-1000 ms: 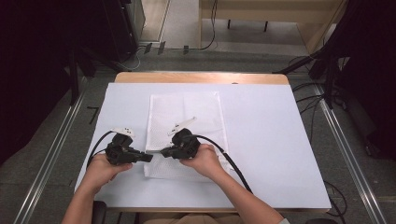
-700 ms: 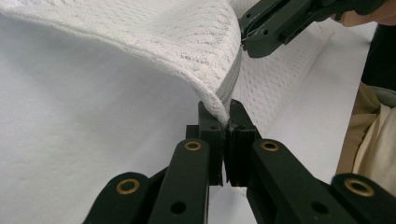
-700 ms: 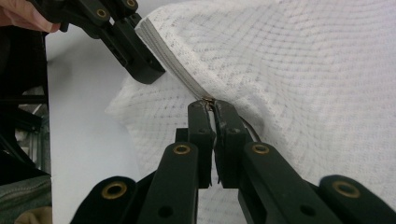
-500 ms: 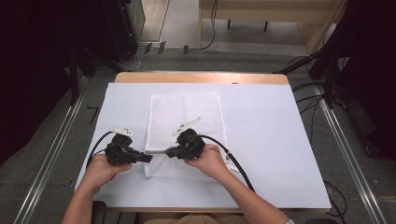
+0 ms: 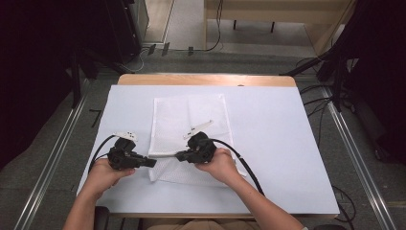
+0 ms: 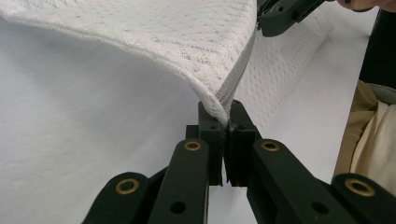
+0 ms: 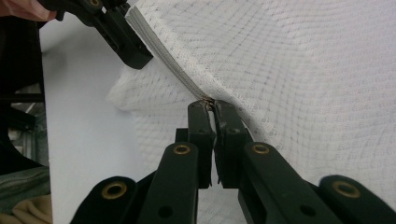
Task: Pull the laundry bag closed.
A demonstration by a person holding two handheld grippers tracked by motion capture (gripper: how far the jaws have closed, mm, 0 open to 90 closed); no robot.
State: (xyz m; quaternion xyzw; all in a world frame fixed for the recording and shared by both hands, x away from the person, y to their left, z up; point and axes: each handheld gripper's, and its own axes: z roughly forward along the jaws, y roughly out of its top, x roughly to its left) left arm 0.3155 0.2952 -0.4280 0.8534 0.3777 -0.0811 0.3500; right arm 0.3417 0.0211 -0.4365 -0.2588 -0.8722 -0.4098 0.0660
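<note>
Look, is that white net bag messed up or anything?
Not damaged. The mesh bag is just lifted and bent along its zipper edge, because the left gripper and right gripper both pinch it. The rest lies flat on the table.

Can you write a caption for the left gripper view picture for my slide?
The left tool pinches the zipper edge of a white mesh bag, lifting it off the table.

Mesh bag [image 5: 189,120]: white woven netting, rough, with a grey zipper [image 6: 238,74]. Gripper jaws looked matt black plastic, brass rivets. Table cover [image 5: 277,143]: smooth, matt.
</note>
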